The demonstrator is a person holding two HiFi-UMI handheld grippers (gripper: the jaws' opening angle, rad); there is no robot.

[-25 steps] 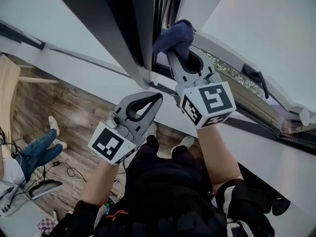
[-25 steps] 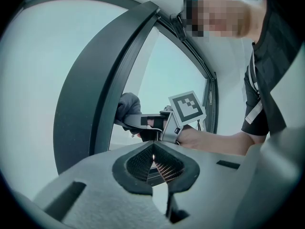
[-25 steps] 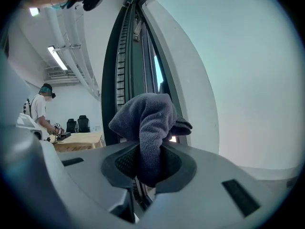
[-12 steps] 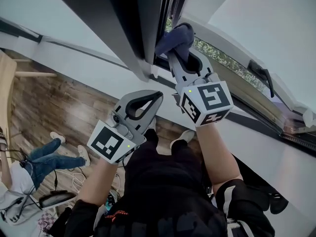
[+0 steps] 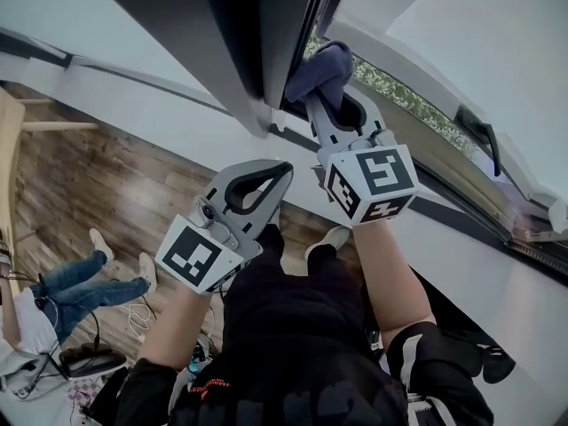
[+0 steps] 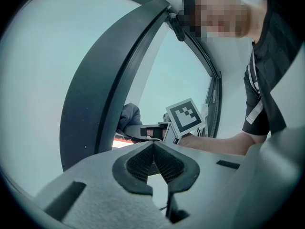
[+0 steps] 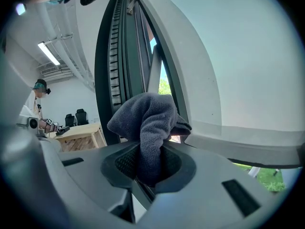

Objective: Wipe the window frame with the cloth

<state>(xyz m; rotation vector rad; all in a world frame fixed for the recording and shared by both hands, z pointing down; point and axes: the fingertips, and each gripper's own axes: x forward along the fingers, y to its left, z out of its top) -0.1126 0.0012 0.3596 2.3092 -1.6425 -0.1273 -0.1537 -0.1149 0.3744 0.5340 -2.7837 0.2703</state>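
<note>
Wooden plank floor (image 5: 89,171) fills the far left of the head view, where a seated person in jeans (image 5: 67,289) appears at the edge. Right of this, the left gripper (image 5: 280,170) is raised toward the wall below the window; its jaws are pressed together with nothing between them, as the left gripper view confirms (image 6: 153,145), and its marker cube (image 5: 200,257) faces the camera. Above it runs the dark window frame (image 5: 240,34), a broad upright member seen as a curved dark band in the left gripper view (image 6: 102,94). Immediately to the right, the grey-blue cloth (image 5: 321,67) lies bunched against the frame's right edge, at the opening. The right gripper (image 5: 325,98) pinches the cloth's lower fold between its jaws (image 7: 150,162), with the bulk of the fabric (image 7: 145,116) mushrooming above the jaws and resting against the frame profile (image 7: 121,66). Farther right, greenery (image 5: 404,100) shows through the gap, and a dark handle (image 5: 479,136) sits on the white sash (image 5: 479,34).
</note>
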